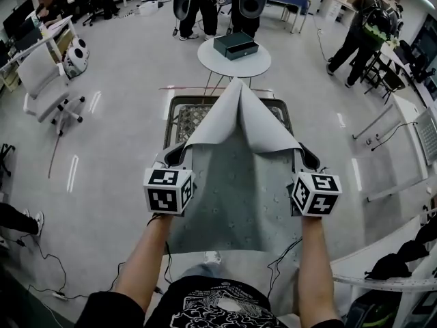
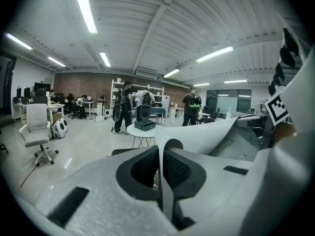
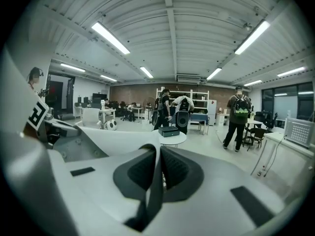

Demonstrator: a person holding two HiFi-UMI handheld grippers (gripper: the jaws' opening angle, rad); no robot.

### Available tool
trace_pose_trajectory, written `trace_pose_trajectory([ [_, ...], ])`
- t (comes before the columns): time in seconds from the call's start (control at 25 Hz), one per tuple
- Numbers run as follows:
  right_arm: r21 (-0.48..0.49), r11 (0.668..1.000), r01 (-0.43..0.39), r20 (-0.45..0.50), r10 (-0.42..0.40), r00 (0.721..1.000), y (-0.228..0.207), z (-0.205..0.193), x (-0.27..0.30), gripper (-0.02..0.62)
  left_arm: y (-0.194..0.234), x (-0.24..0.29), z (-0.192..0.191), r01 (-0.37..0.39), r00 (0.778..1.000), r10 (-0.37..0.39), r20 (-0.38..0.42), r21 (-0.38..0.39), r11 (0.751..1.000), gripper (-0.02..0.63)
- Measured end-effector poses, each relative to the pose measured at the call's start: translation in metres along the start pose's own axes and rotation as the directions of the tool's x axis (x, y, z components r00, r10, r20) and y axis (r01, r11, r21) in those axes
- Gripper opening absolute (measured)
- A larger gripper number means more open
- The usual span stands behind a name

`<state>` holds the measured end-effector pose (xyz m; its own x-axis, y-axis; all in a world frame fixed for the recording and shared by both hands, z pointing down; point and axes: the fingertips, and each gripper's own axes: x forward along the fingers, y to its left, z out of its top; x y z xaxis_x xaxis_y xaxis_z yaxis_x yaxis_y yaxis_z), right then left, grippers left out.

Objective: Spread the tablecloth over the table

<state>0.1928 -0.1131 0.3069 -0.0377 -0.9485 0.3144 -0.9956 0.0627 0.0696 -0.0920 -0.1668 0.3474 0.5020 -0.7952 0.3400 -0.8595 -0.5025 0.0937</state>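
Left hand-held gripper (image 1: 175,156) and right hand-held gripper (image 1: 307,157) both clenched on tablecloth (image 1: 235,183) corners, cloth peaked over worktop (image 1: 176,109). Cubes (image 1: 168,190) show black-and-white square markers.

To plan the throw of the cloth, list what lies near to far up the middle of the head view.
tablecloth, held up by the left gripper and right gripper → rectangular table → round white table with a dark box on it → standing people

Mesh-top table (image 1: 186,120) half under tablecloth (image 1: 239,176); box (image 1: 235,44) on rnd table (image 1: 217,63).
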Motion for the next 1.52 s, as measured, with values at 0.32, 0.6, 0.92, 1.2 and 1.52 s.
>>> trace_pose_trajectory([
  [0.32, 0.005, 1.0, -0.019, -0.009, 0.019, 1.0, -0.01, -0.013, 0.032, 0.006, 0.014, 0.024, -0.005, -0.044, 0.999, 0.045, -0.023, 0.021, 0.999, 0.009],
  [0.6, -0.002, 0.999, -0.054, -0.028, 0.054, 0.998, -0.033, -0.024, 0.076, 0.006, 0.029, 0.058, -0.008, -0.108, 0.993, 0.109, -0.04, 0.027, 0.994, 0.009],
  [0.92, 0.001, 0.995, -0.101, -0.069, 0.101, 0.993, -0.061, -0.038, 0.142, 0.006, 0.054, 0.108, -0.016, -0.172, 0.98, 0.173, -0.102, 0.025, 0.985, 0.009],
  [1.2, -0.022, 0.996, -0.092, -0.105, 0.089, 0.991, -0.082, -0.053, 0.184, 0.006, 0.074, 0.148, -0.025, -0.197, 0.969, 0.203, -0.144, 0.053, 0.979, 0.009],
  [1.52, -0.104, 0.993, -0.05, -0.107, 0.038, 0.993, -0.097, -0.07, 0.196, 0.006, 0.094, 0.167, -0.042, -0.225, 0.957, 0.238, -0.165, 0.093, 0.97, 0.009],
])
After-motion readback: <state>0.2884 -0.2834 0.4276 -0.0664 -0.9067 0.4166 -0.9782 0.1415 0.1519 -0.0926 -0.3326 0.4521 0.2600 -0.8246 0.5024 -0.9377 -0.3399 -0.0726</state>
